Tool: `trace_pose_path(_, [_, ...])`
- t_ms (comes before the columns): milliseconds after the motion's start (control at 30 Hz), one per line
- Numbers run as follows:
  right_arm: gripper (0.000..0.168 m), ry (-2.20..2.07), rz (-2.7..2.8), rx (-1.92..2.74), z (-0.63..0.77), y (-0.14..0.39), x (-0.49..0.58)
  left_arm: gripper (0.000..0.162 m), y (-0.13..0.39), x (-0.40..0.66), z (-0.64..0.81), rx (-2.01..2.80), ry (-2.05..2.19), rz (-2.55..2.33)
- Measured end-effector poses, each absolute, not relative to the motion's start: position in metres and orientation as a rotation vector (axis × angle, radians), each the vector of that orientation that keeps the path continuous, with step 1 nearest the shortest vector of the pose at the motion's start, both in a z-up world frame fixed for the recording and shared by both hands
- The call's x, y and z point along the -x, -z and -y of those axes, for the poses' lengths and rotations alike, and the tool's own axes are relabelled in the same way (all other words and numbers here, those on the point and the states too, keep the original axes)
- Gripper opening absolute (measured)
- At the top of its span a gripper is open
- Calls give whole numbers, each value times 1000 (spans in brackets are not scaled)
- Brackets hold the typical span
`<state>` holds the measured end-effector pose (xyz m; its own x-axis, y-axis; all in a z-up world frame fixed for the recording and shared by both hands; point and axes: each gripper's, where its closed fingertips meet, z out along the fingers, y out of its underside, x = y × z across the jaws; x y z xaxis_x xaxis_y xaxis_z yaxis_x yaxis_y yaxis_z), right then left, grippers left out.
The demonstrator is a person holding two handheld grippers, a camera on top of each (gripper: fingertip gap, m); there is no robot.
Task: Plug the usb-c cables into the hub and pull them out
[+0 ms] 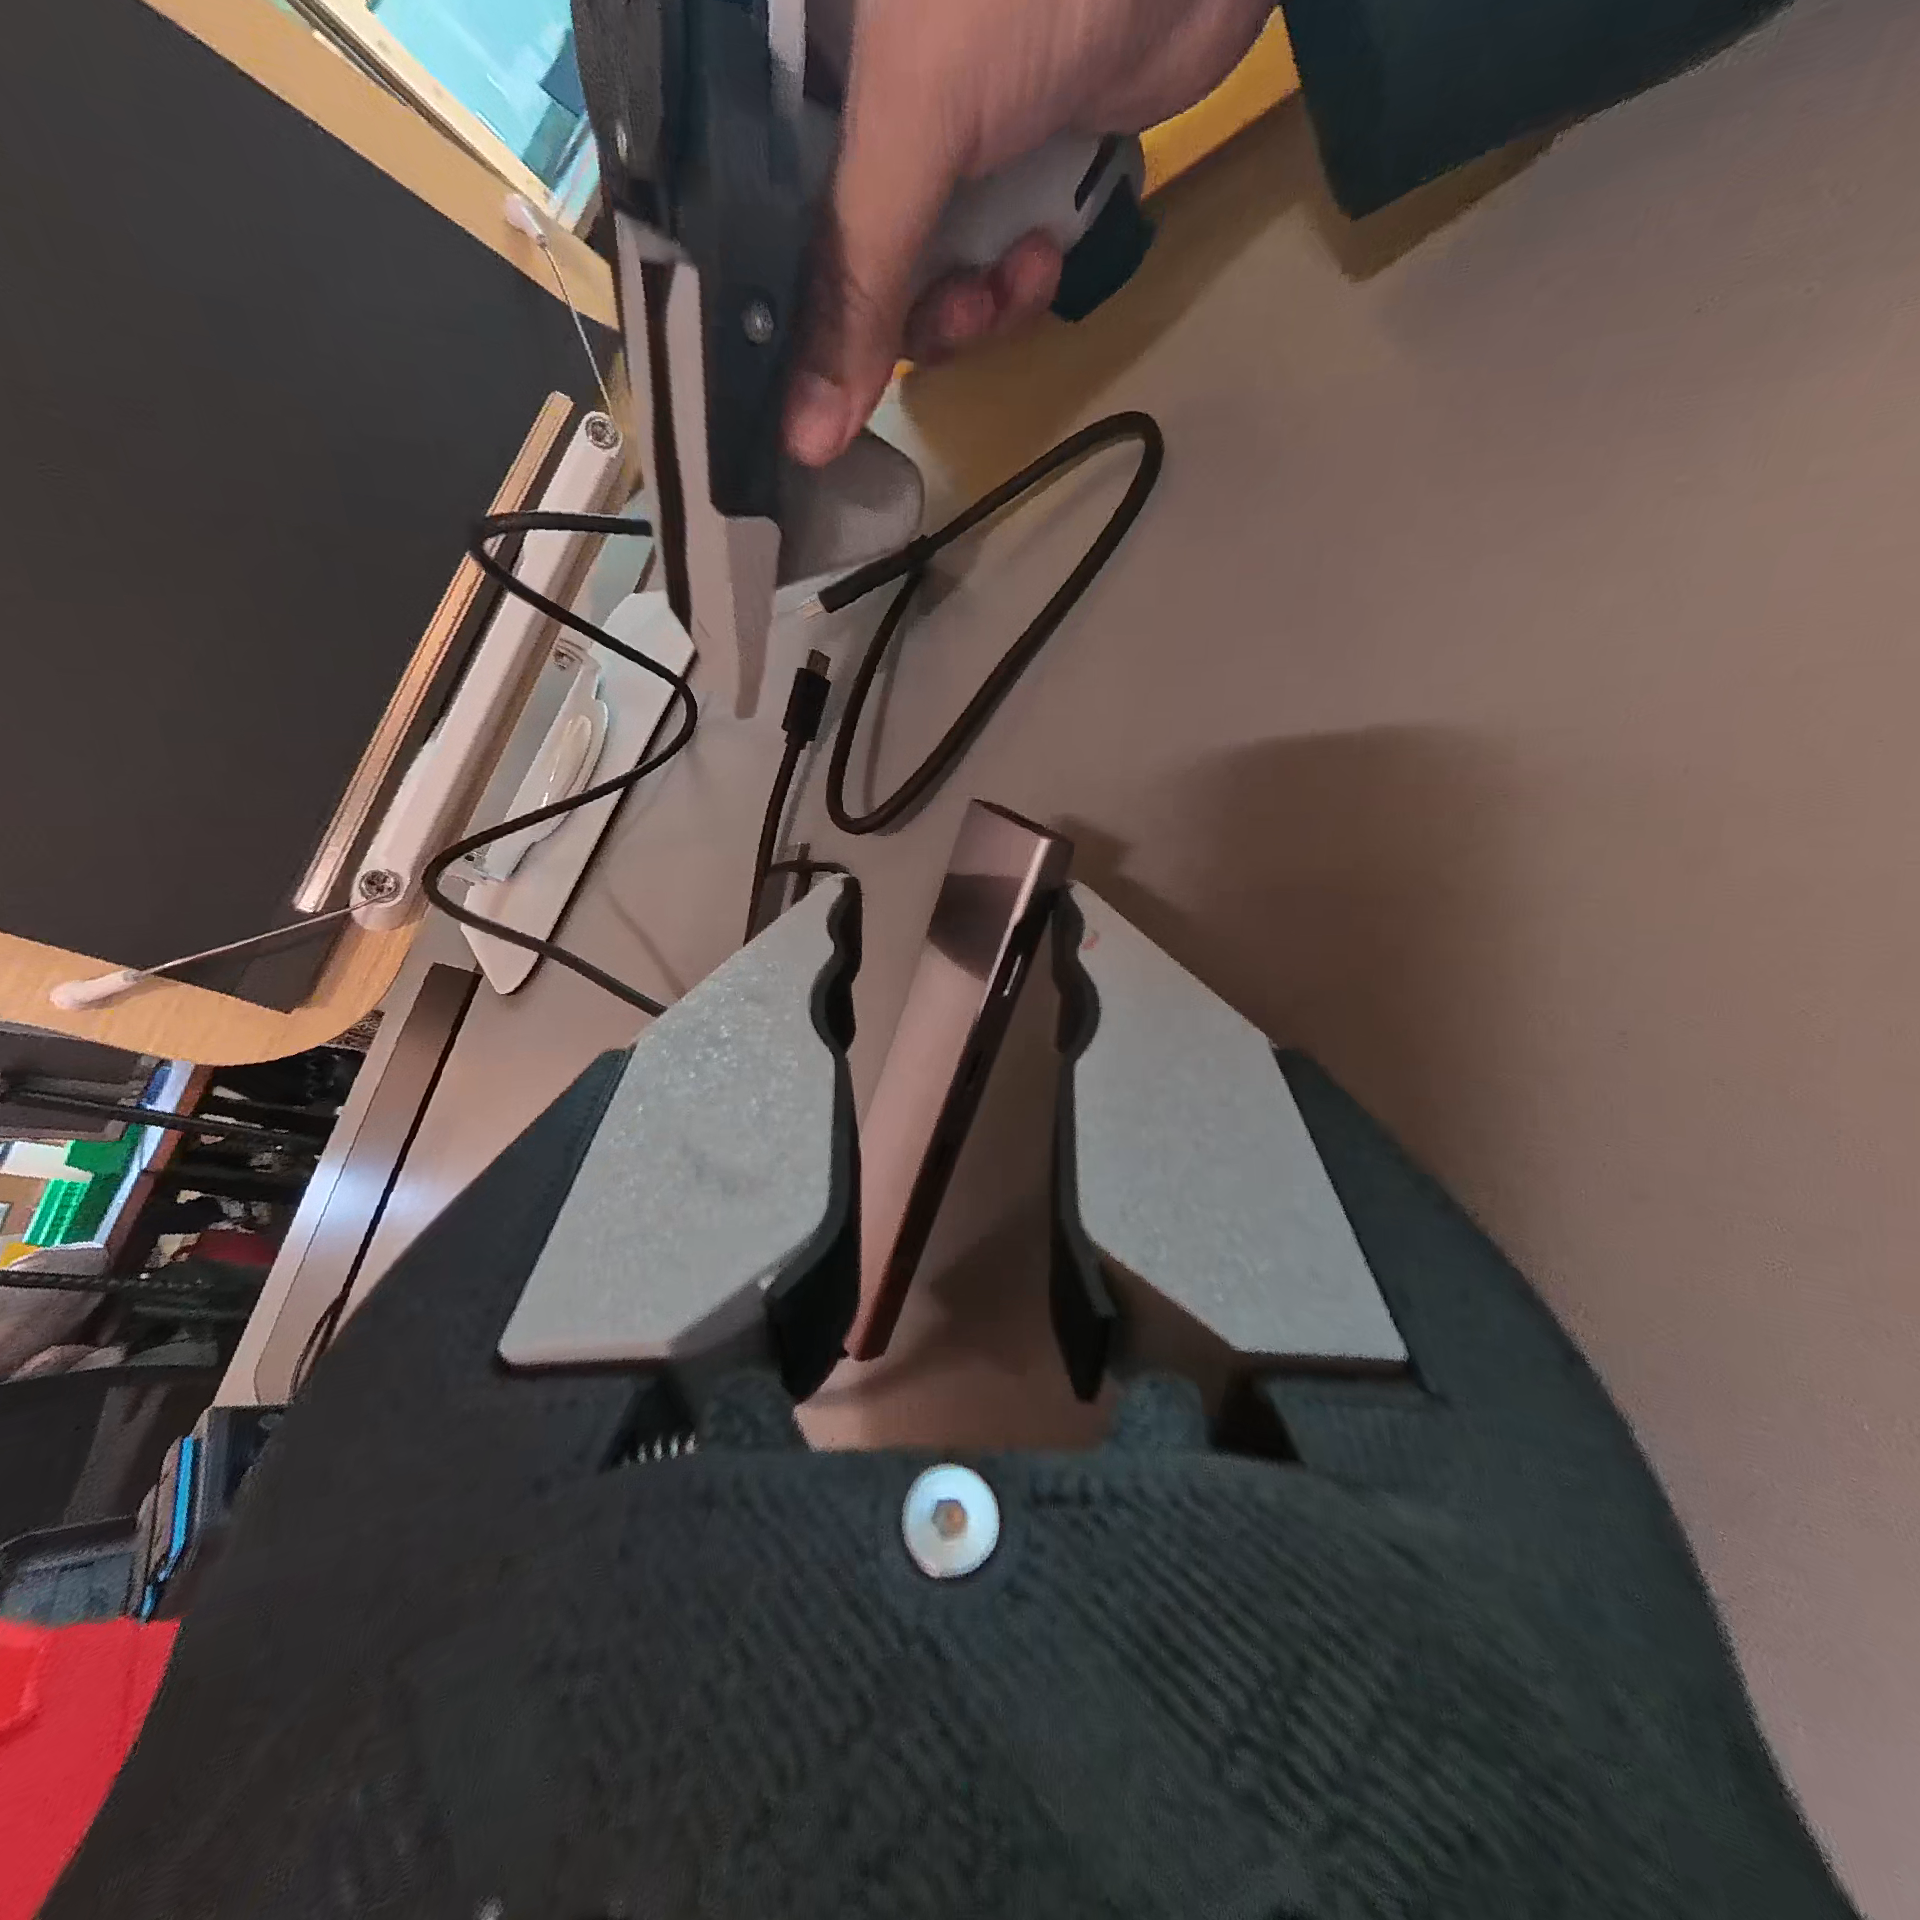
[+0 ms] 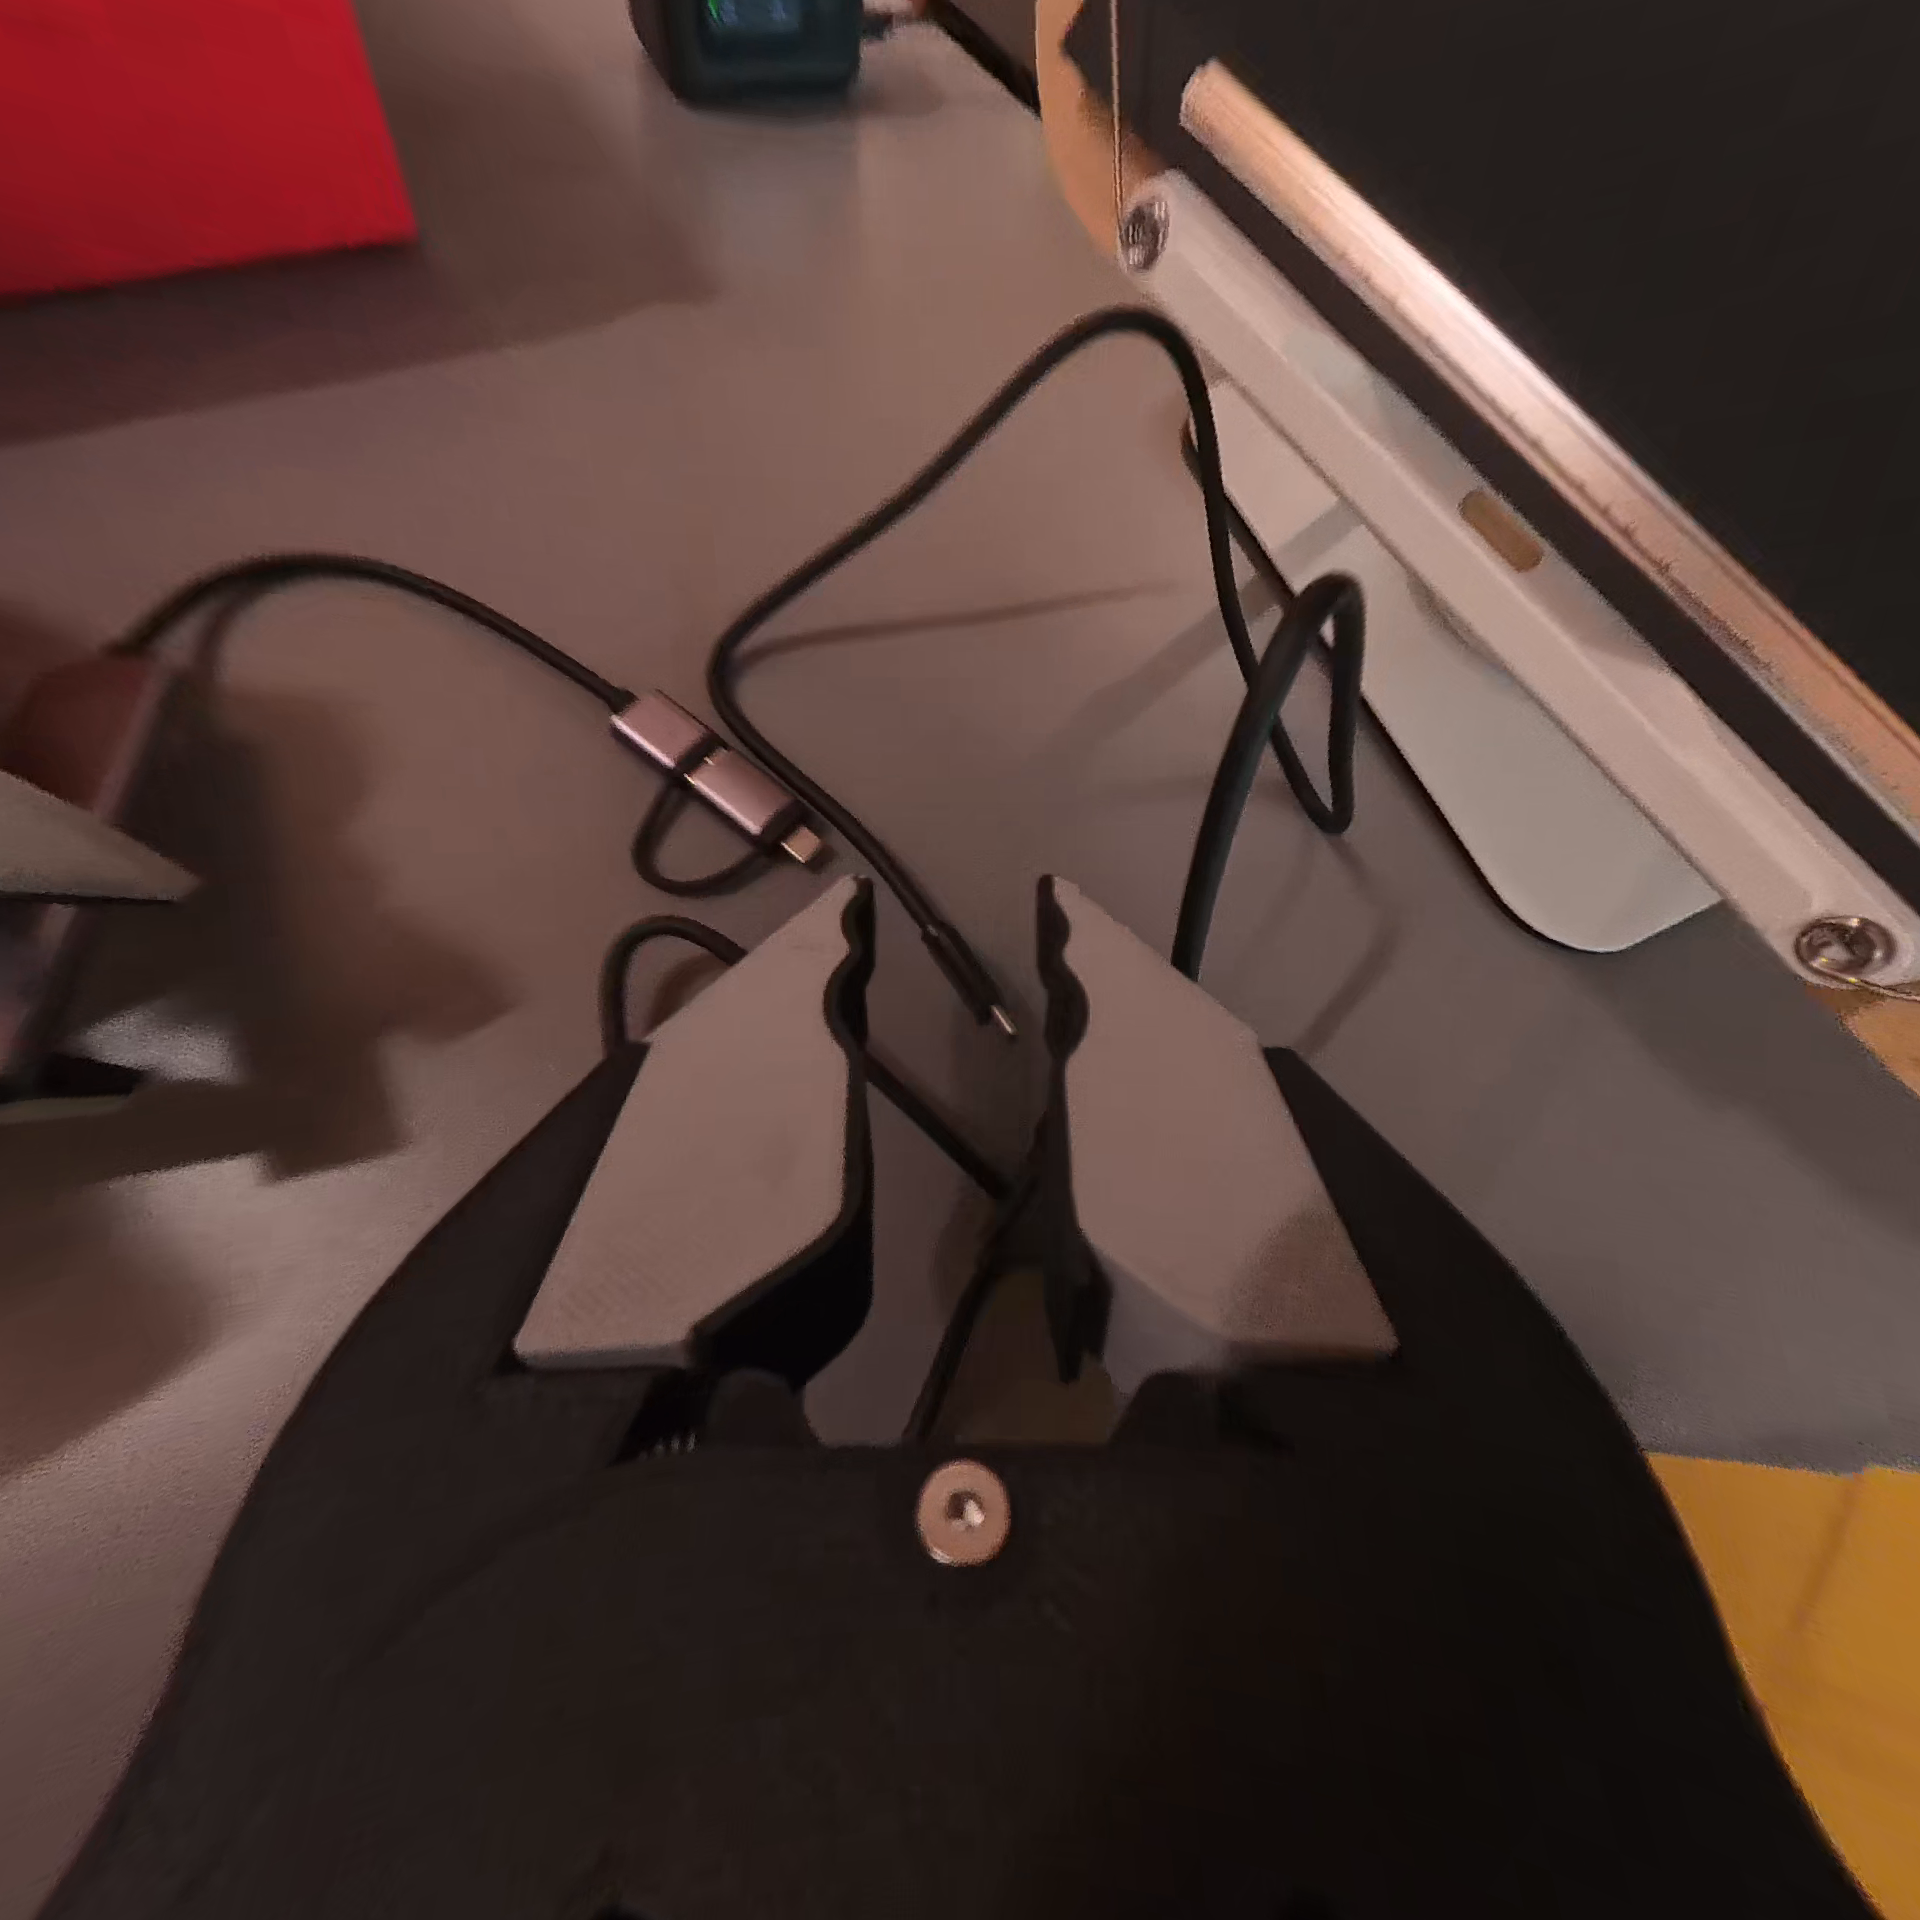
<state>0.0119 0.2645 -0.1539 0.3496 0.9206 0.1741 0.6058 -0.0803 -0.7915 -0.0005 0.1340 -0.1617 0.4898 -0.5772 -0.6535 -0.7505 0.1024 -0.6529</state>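
Observation:
In the left wrist view the metallic hub [image 1: 966, 1039] stands on edge between the fingers of my left gripper [image 1: 956, 890]. Bare table shows between the left pad [image 1: 831, 987] and the hub, so the jaws are open and do not clamp it. My right gripper [image 2: 956, 904] is open over the table. A thin black usb-c cable's plug [image 2: 971, 982] lies loose between its fingers, touching neither pad. The same plug [image 1: 810, 696] shows in the left wrist view below the right gripper's fingers [image 1: 743, 623], held by a hand. The hub [image 2: 83, 707] shows blurred at the left of the right wrist view.
The hub's own lead ends in a grey adapter plug [image 2: 707, 764] on the grey table [image 2: 520, 468]. A thicker black cable [image 2: 1236, 748] loops beside the white monitor base [image 2: 1558, 790]. A red sheet [image 2: 187, 135] and a small dark device [image 2: 758, 52] lie at the far edge.

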Motion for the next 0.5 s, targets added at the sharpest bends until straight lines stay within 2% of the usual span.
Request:
trace_pose_path(167, [37, -405, 1388, 1853, -278, 182, -20, 35, 161, 1, -135, 1575, -186, -1174])
trace_pose_path(367, [11, -566, 1403, 1888, -271, 187, -18, 34, 160, 2, -135, 1579, -183, -1163])
trace_pose_path(500, [7, -564, 1417, 1846, -264, 175, -13, 35, 164, 2, -135, 1585, -198, -1185])
